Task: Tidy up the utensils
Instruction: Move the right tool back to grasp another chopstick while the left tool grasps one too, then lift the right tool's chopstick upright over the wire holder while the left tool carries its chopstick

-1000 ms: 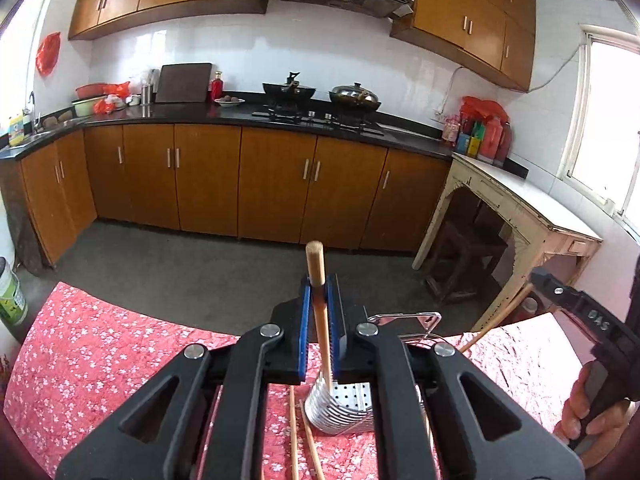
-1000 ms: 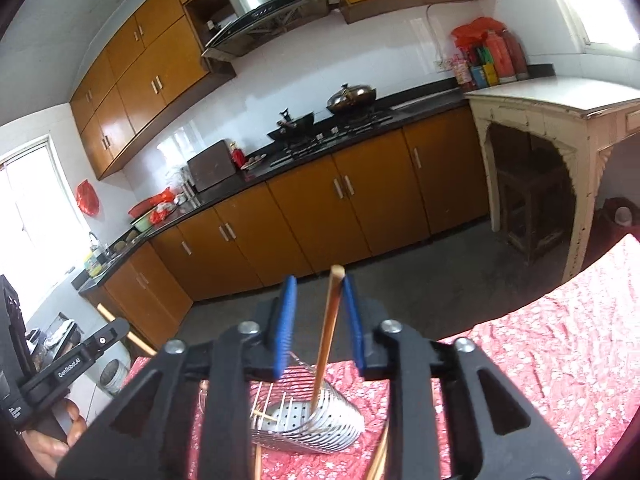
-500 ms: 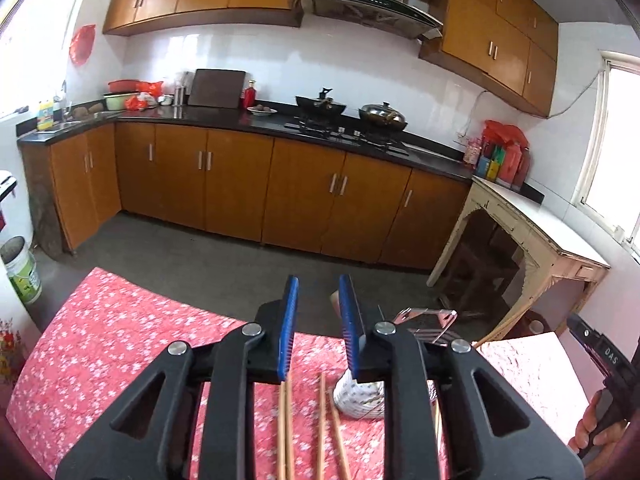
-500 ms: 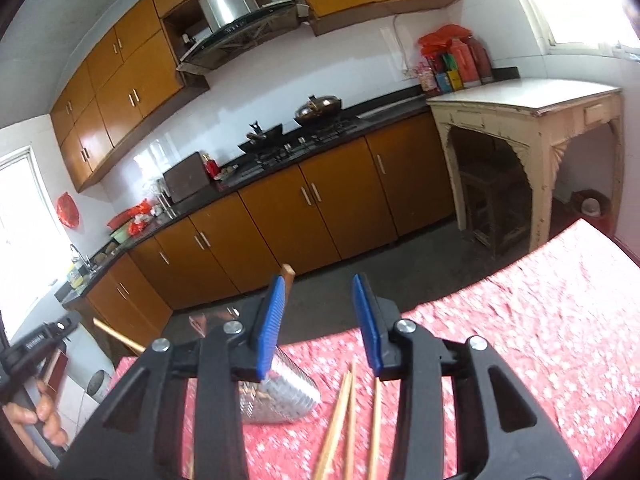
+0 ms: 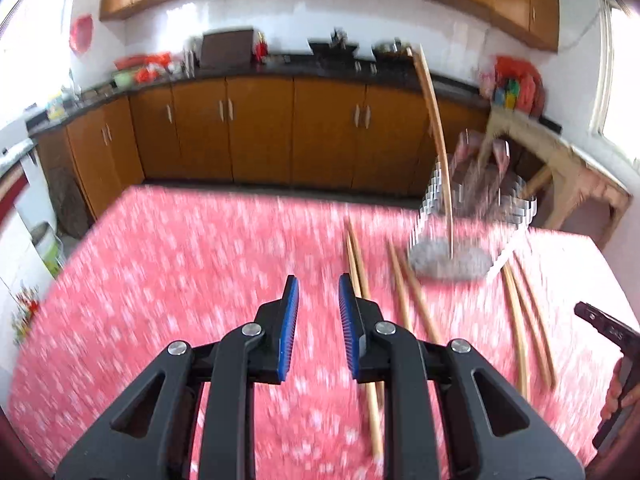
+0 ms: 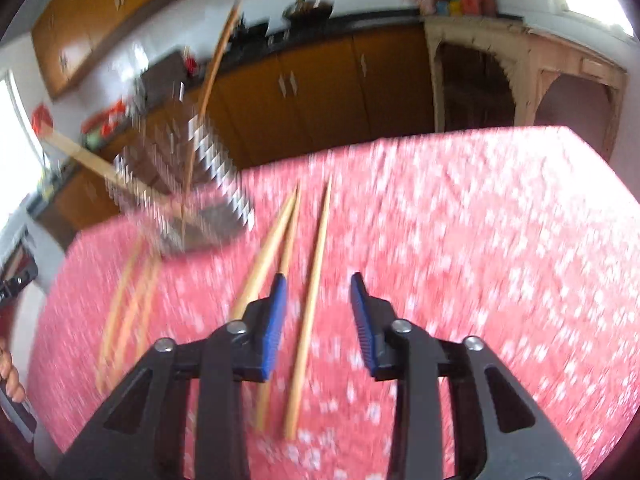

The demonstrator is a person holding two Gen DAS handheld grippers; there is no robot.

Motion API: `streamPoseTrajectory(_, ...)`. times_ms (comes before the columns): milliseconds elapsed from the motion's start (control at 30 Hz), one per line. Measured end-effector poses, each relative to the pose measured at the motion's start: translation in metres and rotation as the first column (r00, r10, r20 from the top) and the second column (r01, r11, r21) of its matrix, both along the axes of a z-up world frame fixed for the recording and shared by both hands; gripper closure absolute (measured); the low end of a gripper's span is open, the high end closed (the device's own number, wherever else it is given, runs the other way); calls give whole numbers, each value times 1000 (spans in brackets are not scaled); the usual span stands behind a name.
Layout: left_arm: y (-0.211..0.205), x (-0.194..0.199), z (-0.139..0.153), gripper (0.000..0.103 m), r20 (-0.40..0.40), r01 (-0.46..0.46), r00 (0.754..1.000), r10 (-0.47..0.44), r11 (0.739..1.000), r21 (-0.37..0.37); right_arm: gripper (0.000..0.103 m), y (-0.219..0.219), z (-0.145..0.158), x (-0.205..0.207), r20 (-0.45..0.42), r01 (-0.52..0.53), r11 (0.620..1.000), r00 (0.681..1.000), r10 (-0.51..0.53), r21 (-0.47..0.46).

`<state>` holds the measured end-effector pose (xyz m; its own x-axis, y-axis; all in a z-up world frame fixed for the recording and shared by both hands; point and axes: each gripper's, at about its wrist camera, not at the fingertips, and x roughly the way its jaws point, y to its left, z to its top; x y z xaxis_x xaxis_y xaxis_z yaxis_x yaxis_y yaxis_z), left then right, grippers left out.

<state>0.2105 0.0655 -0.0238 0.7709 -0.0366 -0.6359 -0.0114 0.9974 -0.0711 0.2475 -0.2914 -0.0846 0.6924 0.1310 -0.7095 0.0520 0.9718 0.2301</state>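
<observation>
Left gripper [image 5: 315,312]: raised and pulled back since half a second ago, jaws spread, nothing between them; chopstick seen pinched one second ago now released. Below it, red floral cloth [image 5: 180,264], blurred by motion. Loose chopsticks [image 5: 362,276] flat on cloth, just right of the jaws. Further right, metal holder [image 5: 472,208] upright on cloth, one chopstick [image 5: 434,120] standing tilted inside. More chopsticks [image 5: 524,320] flat beyond the holder.

Right gripper [image 6: 319,312]: also drawn back, jaws spread, empty. Holder [image 6: 180,184] far left with two sticks inside. Three chopsticks [image 6: 312,292] on cloth [image 6: 480,240], one lying between the jaws, untouched.
</observation>
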Motion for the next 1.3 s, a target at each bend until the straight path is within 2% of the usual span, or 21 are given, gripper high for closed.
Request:
streamPoseTrajectory(167, -1, -13, -40, 82, -78, 42, 996, -43, 999, -8, 78, 20, -32, -10, -72, -56, 998, 996, 52, -43)
streamPoseTrajectory(367, -6, -23, -58, 82, -112, 81, 990, -85, 996, -44, 78, 31, -37, -12, -70, -69, 993, 996, 62, -99)
streamPoseTrajectory(467, -8, -21, -65, 82, -135, 94, 985, -103, 993, -73, 85, 41, -38, -13, -65, -67, 986, 996, 58, -152)
streamPoseTrajectory(500, -10, -20, -68, 82, -148, 98, 983, -109, 992, -80, 93, 35, -36, -13, -65, -58, 987, 997, 49, -149)
streamPoseTrajectory(533, -11, -19, -70, 82, -156, 100, 981, -112, 991, -83, 94, 31, -36, -12, -66, -46, 989, 997, 37, -141)
streamPoseTrajectory(733, -23, -18, -77, 82, -178, 132, 973, -150, 985, -108, 95, -2, -37, -9, -71, 63, 994, 995, -70, -94)
streamPoseTrajectory(933, -39, -20, -83, 82, -204, 179, 960, -193, 980, -83, 95, -3, -36, -10, -65, 51, 991, 996, -59, -123)
streamPoseTrajectory(1000, -43, -20, -84, 82, -203, 181, 961, -187, 982, -46, 95, -4, -35, -11, -65, 50, 992, 996, -58, -120)
streamPoseTrajectory(1100, -46, -16, -84, 94, -199, 150, 969, -147, 989, 3, 95, 0, -36, -10, -65, 48, 992, 996, -56, -119)
streamPoseTrajectory(1300, -15, 0, -84, 96, -195, 12, 981, -13, 1000, -6, 95, -2, -39, -8, -64, 45, 993, 997, -52, -106)
